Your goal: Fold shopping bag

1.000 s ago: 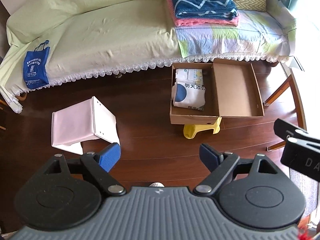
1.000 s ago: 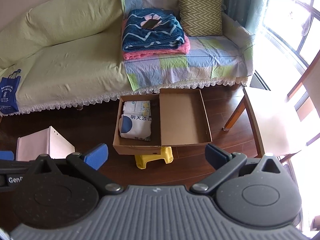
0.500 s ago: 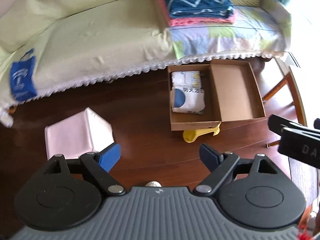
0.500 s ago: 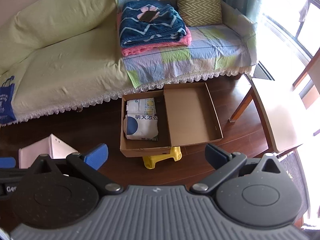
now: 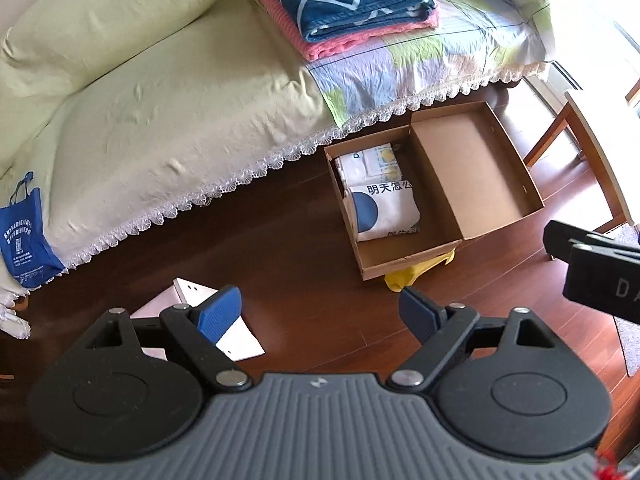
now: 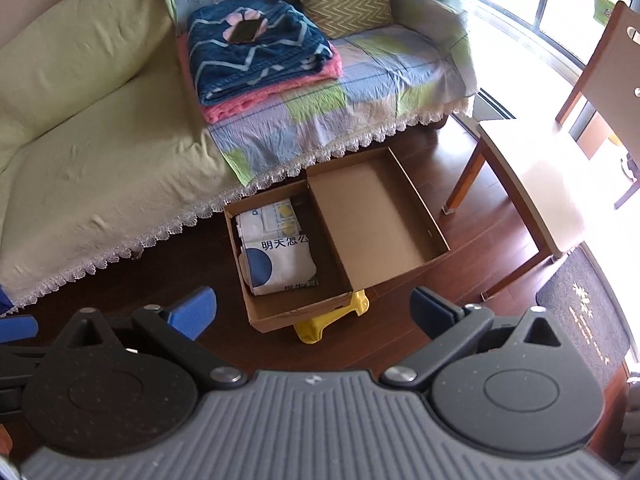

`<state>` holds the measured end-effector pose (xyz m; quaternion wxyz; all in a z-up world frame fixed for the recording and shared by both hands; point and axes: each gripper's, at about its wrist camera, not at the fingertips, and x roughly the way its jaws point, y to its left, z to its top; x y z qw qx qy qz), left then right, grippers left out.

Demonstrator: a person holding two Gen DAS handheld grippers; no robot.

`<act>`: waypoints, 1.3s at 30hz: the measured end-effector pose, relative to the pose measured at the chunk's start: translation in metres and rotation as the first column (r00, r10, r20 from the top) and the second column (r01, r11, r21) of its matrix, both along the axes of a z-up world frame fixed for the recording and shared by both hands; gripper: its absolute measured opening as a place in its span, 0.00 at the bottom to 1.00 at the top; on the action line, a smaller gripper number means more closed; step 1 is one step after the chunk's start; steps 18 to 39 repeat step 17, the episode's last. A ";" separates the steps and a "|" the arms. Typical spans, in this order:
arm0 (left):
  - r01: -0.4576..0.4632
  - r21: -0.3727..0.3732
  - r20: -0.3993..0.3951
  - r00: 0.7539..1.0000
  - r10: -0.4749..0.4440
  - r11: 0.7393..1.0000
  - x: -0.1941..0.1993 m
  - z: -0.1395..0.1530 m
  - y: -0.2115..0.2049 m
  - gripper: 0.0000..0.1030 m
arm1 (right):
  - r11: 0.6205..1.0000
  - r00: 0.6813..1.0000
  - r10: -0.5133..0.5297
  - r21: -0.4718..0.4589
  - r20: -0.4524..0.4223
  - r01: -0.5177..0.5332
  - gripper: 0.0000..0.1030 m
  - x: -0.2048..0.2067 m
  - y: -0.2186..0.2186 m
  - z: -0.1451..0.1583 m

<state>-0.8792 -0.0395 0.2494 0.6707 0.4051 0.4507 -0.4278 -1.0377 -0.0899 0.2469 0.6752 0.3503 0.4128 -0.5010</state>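
Both the left gripper (image 5: 320, 306) and the right gripper (image 6: 314, 306) have their jaws wide open and hold nothing. The blue shopping bag (image 5: 25, 240) hangs upright, handles up, off the sofa's (image 5: 160, 120) far left front edge, well apart from both. Only the left view shows it whole. Folded bags (image 6: 280, 256) lie in a cardboard box (image 6: 376, 220) on the floor.

Blue shopping bag (image 5: 25, 240) with white print hangs upright at the sofa's edge.

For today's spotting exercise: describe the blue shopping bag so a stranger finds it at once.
Start at the sofa with its pale green cover. Follow its lace edge to the far left end. There the blue shopping bag hangs, the only blue thing with white print and handles.
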 end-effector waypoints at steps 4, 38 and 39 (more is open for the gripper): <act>-0.006 -0.003 -0.013 1.000 0.006 1.000 0.001 -0.003 -0.012 0.85 | 1.000 1.000 0.018 0.008 -0.026 -0.017 0.99 0.009 -0.008 -0.001; 0.002 -0.011 -0.016 1.000 -0.002 1.000 -0.006 -0.013 -0.052 0.87 | 0.995 0.994 0.097 0.007 -0.055 -0.096 0.99 0.008 -0.045 -0.008; 0.002 -0.011 -0.016 1.000 -0.002 1.000 -0.006 -0.013 -0.052 0.87 | 0.995 0.994 0.097 0.007 -0.055 -0.096 0.99 0.008 -0.045 -0.008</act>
